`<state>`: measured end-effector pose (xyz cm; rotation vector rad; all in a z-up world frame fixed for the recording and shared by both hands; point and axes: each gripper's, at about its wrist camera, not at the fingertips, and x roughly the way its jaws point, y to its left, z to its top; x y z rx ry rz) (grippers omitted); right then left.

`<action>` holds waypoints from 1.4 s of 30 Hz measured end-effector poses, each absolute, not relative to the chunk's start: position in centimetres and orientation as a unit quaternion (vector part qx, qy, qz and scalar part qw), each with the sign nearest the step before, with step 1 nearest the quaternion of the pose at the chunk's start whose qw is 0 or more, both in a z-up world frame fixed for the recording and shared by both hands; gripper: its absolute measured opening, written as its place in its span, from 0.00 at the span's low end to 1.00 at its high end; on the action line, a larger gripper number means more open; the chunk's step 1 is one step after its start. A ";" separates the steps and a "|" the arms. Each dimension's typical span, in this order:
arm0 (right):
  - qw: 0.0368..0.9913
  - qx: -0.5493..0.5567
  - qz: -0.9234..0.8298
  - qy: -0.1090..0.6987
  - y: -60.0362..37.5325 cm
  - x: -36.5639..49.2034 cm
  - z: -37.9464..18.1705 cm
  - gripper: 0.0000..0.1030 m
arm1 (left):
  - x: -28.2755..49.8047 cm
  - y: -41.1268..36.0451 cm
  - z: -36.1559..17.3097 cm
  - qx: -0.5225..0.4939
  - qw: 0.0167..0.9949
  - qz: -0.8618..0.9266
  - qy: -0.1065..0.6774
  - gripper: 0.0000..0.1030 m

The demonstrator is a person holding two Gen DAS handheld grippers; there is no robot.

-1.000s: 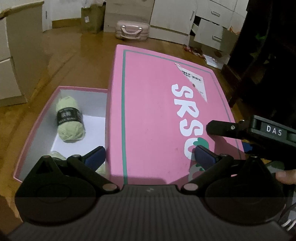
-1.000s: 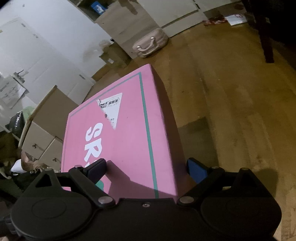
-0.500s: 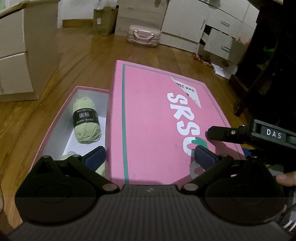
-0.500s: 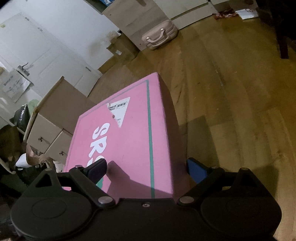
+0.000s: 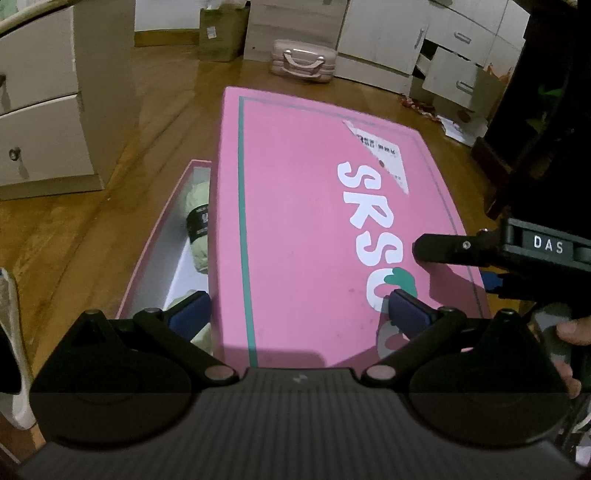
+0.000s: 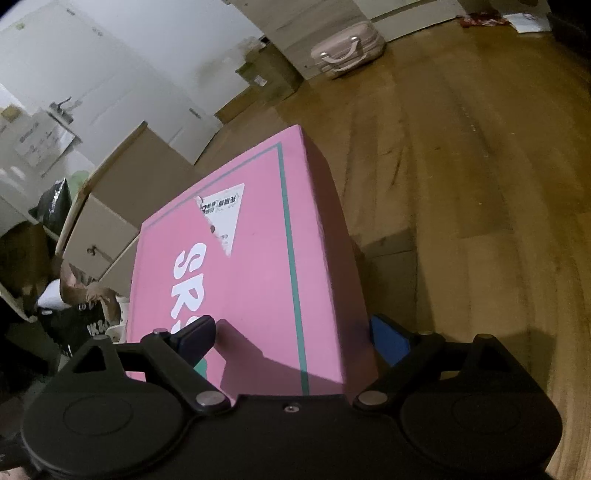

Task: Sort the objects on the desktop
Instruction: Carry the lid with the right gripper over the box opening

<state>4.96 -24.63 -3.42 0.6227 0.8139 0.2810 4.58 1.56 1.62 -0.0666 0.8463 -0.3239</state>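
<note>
1. Your left gripper [image 5: 299,310] pinches the pink lid [image 5: 314,221]'s left edge; the lid, lettered "SRSO", covers most of the box [image 5: 147,266].
2. Your right gripper [image 6: 291,336], marked "DAS", clamps the lid's right edge.
3. Green yarn [image 5: 197,229] lies inside the box.

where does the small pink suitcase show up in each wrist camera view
Left wrist: pink suitcase at top centre, on the floor beyond the pink lid.
Right wrist: pink suitcase at upper right, also beyond the lid.
Shared landmark: the lid's torn white label.

pink suitcase [image 5: 303,62] | white drawer cabinets [image 5: 436,44] | cardboard box [image 5: 221,35] | wooden floor [image 6: 480,147]
</note>
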 end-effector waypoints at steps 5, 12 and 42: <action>0.863 0.291 0.131 0.391 -23.6 5.0 -2.8 0.91 | 4.7 2.6 1.4 -0.049 0.895 -0.156 0.416 1.00; 0.861 0.293 0.123 0.396 -21.9 4.8 -2.5 0.91 | 5.4 3.9 2.8 -0.032 0.896 -0.158 0.415 1.00; 0.858 0.251 0.116 0.432 -15.6 7.0 -3.0 0.91 | 9.6 9.2 0.3 -0.074 0.882 -0.148 0.442 1.00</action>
